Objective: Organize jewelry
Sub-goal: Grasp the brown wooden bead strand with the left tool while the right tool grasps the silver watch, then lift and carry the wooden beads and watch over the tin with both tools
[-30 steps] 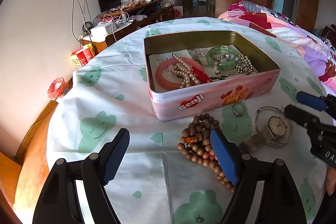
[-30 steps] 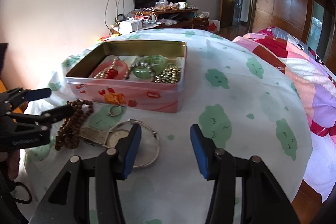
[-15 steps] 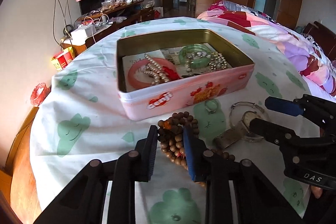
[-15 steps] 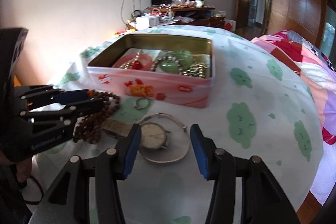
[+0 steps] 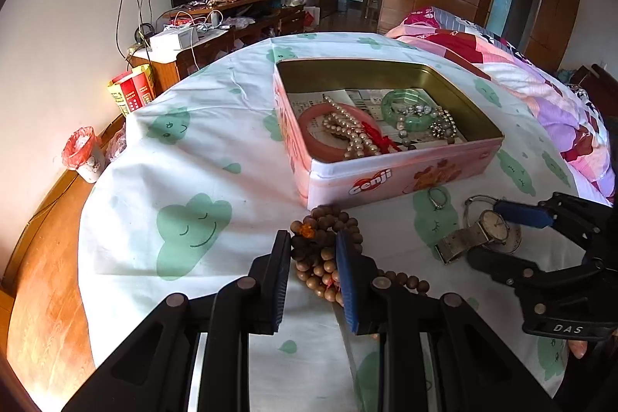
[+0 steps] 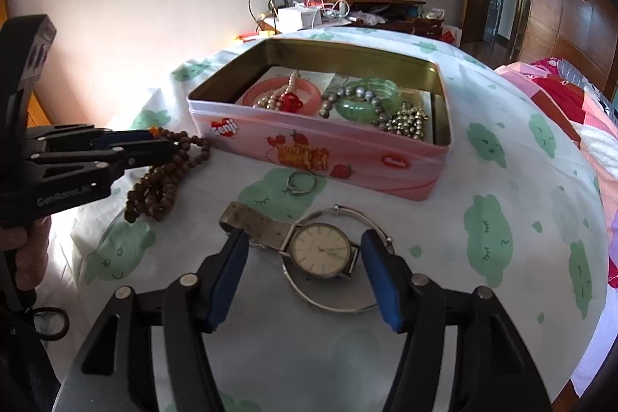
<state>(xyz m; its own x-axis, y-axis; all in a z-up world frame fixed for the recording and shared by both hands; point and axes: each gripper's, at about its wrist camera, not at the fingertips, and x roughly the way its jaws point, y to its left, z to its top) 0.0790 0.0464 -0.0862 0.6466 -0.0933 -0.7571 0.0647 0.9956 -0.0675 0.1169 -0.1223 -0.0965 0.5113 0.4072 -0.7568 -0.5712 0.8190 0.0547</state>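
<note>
A pink open tin [image 5: 405, 176] [image 6: 347, 157] sits on the table and holds a pink bangle, pearls, a green bangle and metal beads. My left gripper [image 5: 313, 250] is shut on a brown wooden bead string [image 5: 320, 257] [image 6: 162, 176] in front of the tin; part of the string trails on the cloth. My right gripper [image 6: 301, 250] is open, its fingers either side of a silver wristwatch [image 6: 320, 253] [image 5: 490, 226] that lies on a thin silver bangle [image 6: 340, 304]. A small ring [image 6: 299, 182] [image 5: 436, 197] lies by the tin's front wall.
The round table wears a white cloth with green clouds [image 5: 193, 230]. A bed with a pink quilt [image 5: 540, 83] is at the right. A cluttered wooden sideboard [image 5: 216, 29] stands by the far wall, and a small red-bagged bin [image 5: 83, 153] stands on the floor at the left.
My left gripper closed onto the bead string and has shifted slightly. My right gripper moved left and forward until its open fingers straddle the watch.
</note>
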